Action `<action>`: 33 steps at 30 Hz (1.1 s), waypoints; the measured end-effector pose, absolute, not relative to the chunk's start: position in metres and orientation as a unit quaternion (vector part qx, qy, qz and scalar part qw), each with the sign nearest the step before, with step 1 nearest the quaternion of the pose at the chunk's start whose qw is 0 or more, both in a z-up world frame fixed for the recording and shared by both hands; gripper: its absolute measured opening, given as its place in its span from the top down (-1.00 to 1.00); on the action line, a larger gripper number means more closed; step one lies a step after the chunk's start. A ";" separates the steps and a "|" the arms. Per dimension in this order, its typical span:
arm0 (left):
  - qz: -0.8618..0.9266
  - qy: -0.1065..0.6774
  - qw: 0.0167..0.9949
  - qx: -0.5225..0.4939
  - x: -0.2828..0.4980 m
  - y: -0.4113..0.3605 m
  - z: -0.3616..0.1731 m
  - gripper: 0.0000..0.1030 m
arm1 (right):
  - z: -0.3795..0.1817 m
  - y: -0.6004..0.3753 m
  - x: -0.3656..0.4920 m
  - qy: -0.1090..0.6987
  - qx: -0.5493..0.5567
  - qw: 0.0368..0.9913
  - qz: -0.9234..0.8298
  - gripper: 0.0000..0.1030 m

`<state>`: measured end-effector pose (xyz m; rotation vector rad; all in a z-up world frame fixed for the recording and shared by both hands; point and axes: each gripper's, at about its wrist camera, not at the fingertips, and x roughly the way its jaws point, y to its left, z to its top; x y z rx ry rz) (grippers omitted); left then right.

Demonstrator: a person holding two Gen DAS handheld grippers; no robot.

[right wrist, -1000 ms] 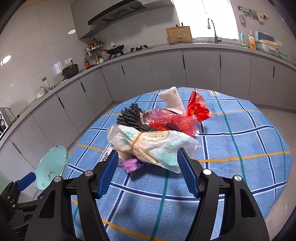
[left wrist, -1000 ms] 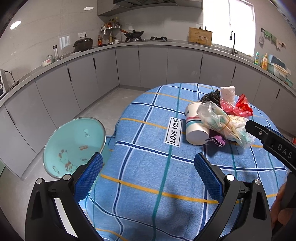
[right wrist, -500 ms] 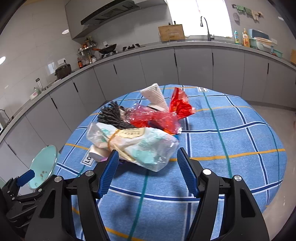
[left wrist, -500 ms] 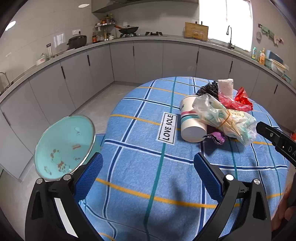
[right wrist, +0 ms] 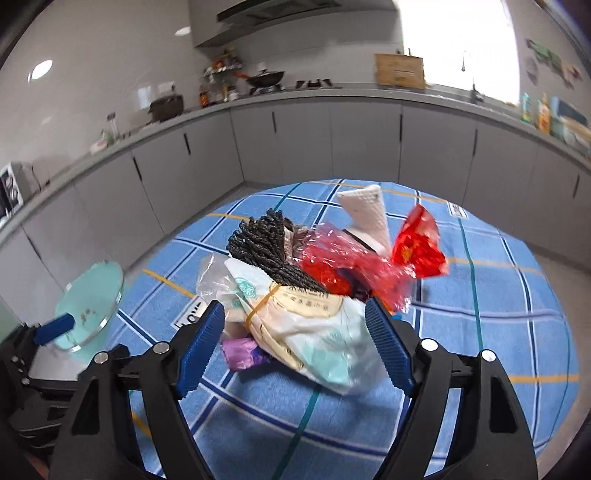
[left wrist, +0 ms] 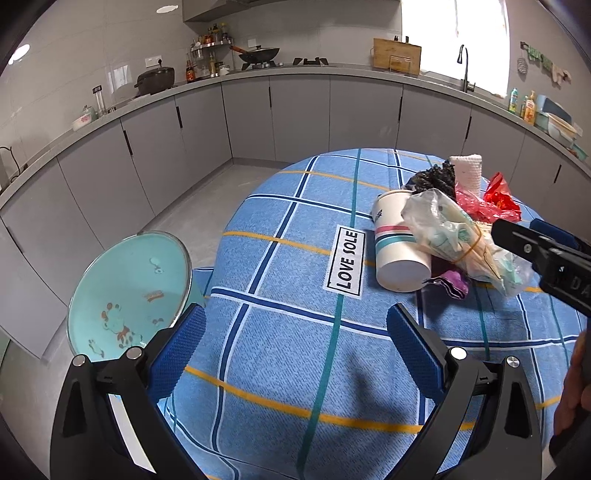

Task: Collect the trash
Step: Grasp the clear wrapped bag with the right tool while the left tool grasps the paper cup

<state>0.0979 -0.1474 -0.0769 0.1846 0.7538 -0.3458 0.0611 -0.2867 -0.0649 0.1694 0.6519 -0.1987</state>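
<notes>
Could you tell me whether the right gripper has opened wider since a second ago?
Yes. The right gripper is opening; its pads now stand clear of the clear plastic bag.

A paper cup (left wrist: 397, 240) is lying on the tablecloth (left wrist: 295, 332), right of its label (left wrist: 346, 260), touching the plastic bag (left wrist: 461, 240).

Kitchen seen: long run of flat grey base cabinets with thin black handles (left wrist: 303, 110) curved around room under grey stone countertop (left wrist: 332, 70). Glossy pale tiled wall (left wrist: 74, 55) lit by round recessed ceiling lights (left wrist: 167, 9). Steel range hood (right wrist: 273, 11) mounted above black gas hob with wok (left wrist: 258, 55). Bright window (left wrist: 454, 33) set above sink with curved tap (left wrist: 463, 62). Pale grey floor (left wrist: 207, 199) seen below. Round table covered by blue checked cloth with yellow and teal stripes (left wrist: 288, 258). Round teal glass-topped stool (left wrist: 129, 291) placed beside it.
</notes>
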 end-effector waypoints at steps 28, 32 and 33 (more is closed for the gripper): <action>-0.177 0.359 0.913 0.080 0.107 -0.159 -0.068 -0.87 | -0.040 -0.283 0.055 0.302 0.104 0.946 -0.053 0.55; -0.182 0.355 0.914 0.075 0.117 -0.171 -0.065 -0.87 | -0.041 -0.294 0.059 0.302 0.118 0.943 -0.076 0.55; -0.183 0.355 0.914 0.074 0.119 -0.174 -0.065 -0.87 | -0.043 -0.297 0.060 0.304 0.121 0.941 -0.083 0.55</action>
